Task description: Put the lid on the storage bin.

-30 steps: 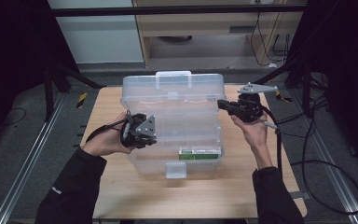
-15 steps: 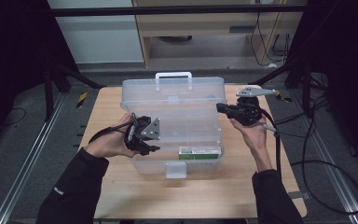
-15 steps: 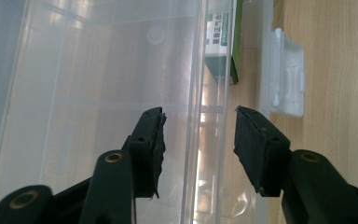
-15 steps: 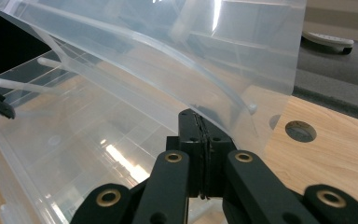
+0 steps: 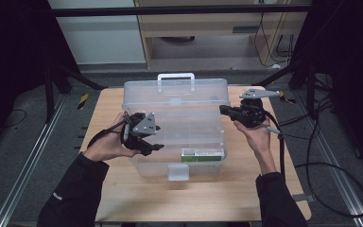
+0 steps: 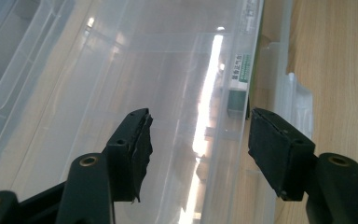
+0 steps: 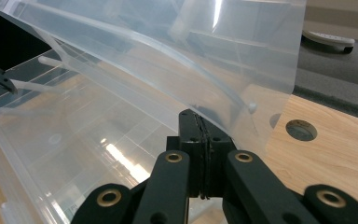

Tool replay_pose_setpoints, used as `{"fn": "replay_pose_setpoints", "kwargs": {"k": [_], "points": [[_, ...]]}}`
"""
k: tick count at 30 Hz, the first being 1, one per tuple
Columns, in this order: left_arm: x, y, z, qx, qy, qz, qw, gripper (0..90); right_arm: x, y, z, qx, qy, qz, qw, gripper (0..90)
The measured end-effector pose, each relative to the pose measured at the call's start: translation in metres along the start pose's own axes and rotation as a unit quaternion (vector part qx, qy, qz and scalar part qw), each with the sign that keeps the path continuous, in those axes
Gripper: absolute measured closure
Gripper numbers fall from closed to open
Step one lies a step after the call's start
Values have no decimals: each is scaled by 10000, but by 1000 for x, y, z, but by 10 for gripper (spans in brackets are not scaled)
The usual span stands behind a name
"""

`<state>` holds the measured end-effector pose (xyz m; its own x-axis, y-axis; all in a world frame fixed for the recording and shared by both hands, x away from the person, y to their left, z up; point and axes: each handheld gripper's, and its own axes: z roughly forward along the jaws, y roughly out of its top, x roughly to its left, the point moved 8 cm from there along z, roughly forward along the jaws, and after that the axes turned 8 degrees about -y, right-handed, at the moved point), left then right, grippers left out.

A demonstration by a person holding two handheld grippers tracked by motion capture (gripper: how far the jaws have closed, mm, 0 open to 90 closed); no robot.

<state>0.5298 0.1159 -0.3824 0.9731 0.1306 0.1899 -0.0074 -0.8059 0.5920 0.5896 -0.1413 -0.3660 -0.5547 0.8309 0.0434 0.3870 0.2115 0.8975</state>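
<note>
Lid of the clear box mid-desk seems half-raised, right hand-held gripper pinching its edge; left hand-held gripper has just opened, empty.

The box is clear plastic, wide and shallow, with a white handle at its far edge and a latch tab at the near one. Its lid seems partly raised, tilted up over the base. The right gripper is pinched on the lid's edge; the left gripper straddles the box's near wall, apart from it.
</note>
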Motion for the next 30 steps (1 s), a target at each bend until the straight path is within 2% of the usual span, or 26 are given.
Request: {"fn": "replay_pose_setpoints", "kwargs": {"k": [3, 8, 13, 20, 25, 30], "points": [[2, -1, -2, -328, 25, -246, 9992, 365, 0, 0, 0, 0, -2, -4, 10000, 896], [7, -7, -5, -790, 145, -611, 9949, 362, 0, 0, 0, 6, -4, 5, 10000, 897], [8, -15, -6, -962, 199, -851, 9915, 361, 0, 0, 0, -8, -4, 1, 10000, 897], [1, -21, -3, -921, 142, -900, 9916, 367, 1, 0, 0, 1, -8, 15, 10000, 895], [1, -23, -3, -1012, 193, -973, 9899, 366, 1, 0, -2, -8, -9, -9, 10000, 893], [3, -27, -10, -1211, 326, -1156, 9853, 368, 1, -1, -3, -45, -5, 1, 10000, 894]]}}
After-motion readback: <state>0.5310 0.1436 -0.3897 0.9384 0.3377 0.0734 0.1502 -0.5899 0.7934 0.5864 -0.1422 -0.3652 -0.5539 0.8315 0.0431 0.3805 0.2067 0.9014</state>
